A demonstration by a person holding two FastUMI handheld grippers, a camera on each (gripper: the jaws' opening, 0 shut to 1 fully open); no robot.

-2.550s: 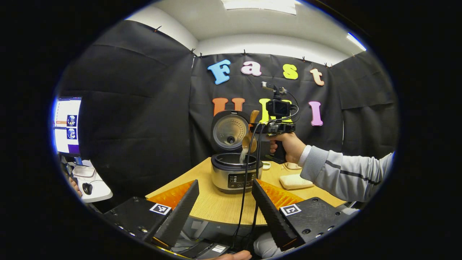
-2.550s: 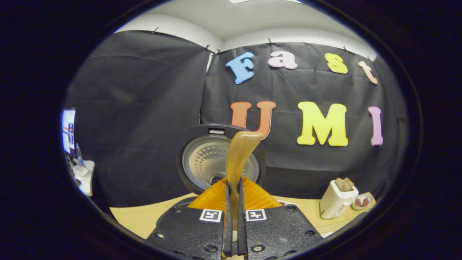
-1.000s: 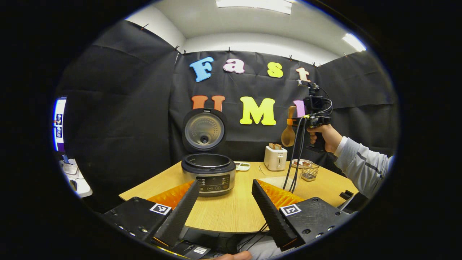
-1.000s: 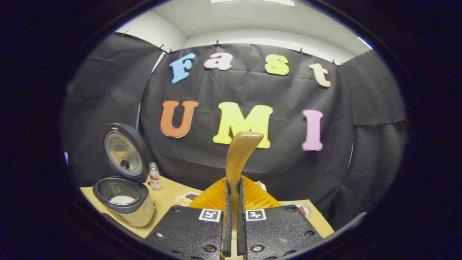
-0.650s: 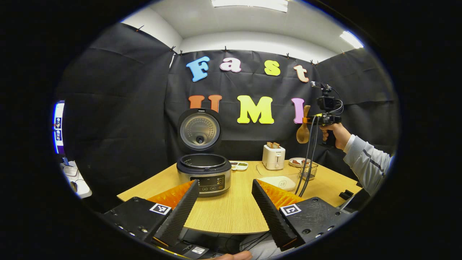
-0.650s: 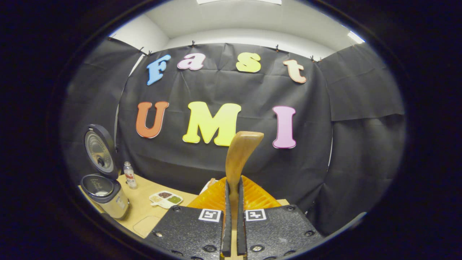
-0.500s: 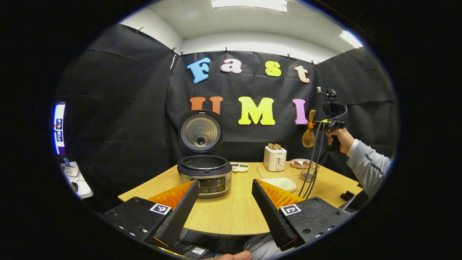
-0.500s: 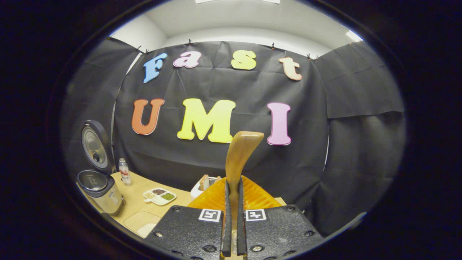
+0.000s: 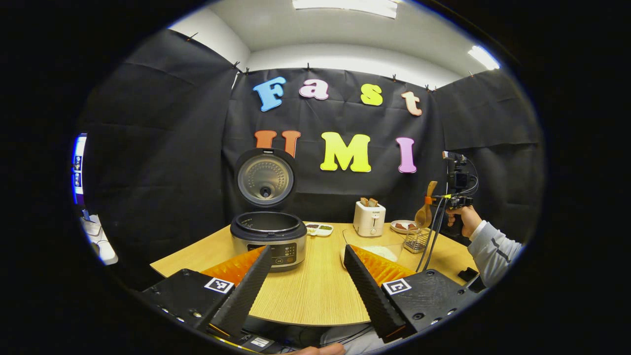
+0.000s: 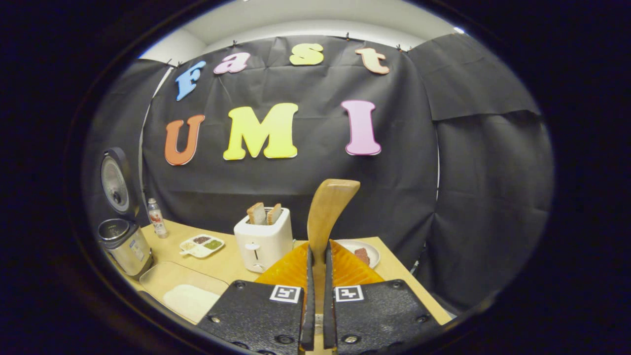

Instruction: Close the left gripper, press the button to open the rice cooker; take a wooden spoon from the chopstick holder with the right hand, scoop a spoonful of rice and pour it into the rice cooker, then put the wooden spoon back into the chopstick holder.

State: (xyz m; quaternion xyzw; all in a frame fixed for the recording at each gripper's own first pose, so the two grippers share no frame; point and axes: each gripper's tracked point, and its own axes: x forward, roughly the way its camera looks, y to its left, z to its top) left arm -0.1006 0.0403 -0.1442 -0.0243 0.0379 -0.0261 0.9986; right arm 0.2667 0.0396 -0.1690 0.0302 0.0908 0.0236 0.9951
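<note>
The rice cooker (image 9: 268, 239) stands on the wooden table (image 9: 320, 291) with its lid (image 9: 265, 178) raised; it also sits at the far left (image 10: 123, 244). My right gripper (image 10: 315, 296) is shut on the wooden spoon (image 10: 326, 212), whose handle sticks up between the fingers. Seen from the left gripper view, that right gripper (image 9: 434, 199) holds the wooden spoon (image 9: 424, 213) bowl down, just above the wire chopstick holder (image 9: 416, 240). My left gripper (image 9: 305, 281) is open, low at the table's near edge, with nothing between its fingers. The tray of rice (image 10: 185, 296) lies right of the cooker.
A white toaster (image 10: 262, 240) with two slices stands mid-table. A divided dish (image 10: 201, 244), a small bottle (image 10: 156, 218) and a plate (image 10: 362, 254) sit near the back wall. A person's sleeve (image 9: 493, 249) reaches in from the right. A monitor (image 9: 77, 167) glows at far left.
The right gripper carried the spoon from over the cooker rightward and down to just above the chopstick holder. The left gripper stayed open and barely moved.
</note>
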